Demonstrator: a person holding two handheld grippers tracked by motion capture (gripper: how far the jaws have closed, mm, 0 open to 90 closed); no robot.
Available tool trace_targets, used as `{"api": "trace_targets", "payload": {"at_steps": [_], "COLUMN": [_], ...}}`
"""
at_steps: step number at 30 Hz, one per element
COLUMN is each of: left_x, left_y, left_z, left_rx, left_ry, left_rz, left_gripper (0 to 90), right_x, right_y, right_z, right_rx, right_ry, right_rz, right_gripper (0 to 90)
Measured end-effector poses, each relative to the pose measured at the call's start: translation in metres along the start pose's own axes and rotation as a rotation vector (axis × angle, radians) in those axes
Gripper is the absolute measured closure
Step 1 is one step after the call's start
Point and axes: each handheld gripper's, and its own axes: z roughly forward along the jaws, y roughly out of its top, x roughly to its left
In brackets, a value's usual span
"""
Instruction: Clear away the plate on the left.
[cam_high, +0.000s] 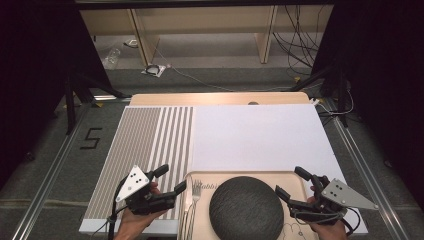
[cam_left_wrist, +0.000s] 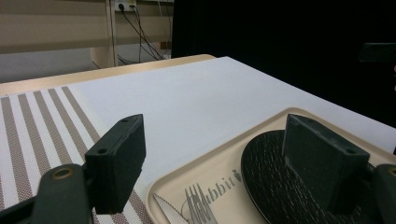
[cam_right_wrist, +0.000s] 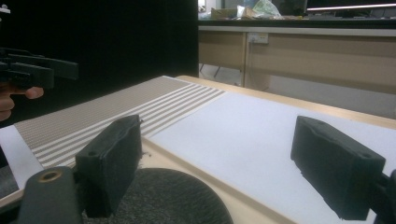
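Both jaws spread, empty: left gripper and right gripper flank the dark plate on the tray at the table's near edge; approach the plate rim level, avoiding the fork

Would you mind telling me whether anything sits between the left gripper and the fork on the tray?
Nothing visible does. The left gripper hangs open just left of the tray, and the fork lies uncovered beside the dark plate.

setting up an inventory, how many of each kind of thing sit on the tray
plate: 1
fork: 1
knife: 1
total: 3, all on the beige tray
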Motion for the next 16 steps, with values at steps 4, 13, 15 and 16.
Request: {"api": "trace_targets", "payload": {"at_steps": [4,13,15,16], "left_x": [-0.0004,0.0012,0.0014,0.0015], "left_y": [-0.0003,-0.0003,-0.0001,-0.0001], "left_z": [0.0006,0.0003,0.0001,0.0001], "left_rx": [0.008,0.001,0.000,-0.001], "left_ry": [-0.001,0.003,0.003,0.004], "left_rz": [0.001,-0.009,-0.011,-0.012], "left_gripper": [21.3,21.3,21.3,21.3], "right_x": [-0.0001,-0.0002,-0.0002,-0.0004], "right_y": [-0.0001,-0.0002,-0.0003,-0.0004], "right_z": [0.0002,0.0003,0.0004,0.0004], "right_rx": [0.000,0.000,0.000,0.001], "right_ry": [0.000,0.000,-0.001,-0.001], "right_rz": [0.000,0.003,0.004,0.004], "right_gripper": [17.3,17.3,17.3,17.3]}}
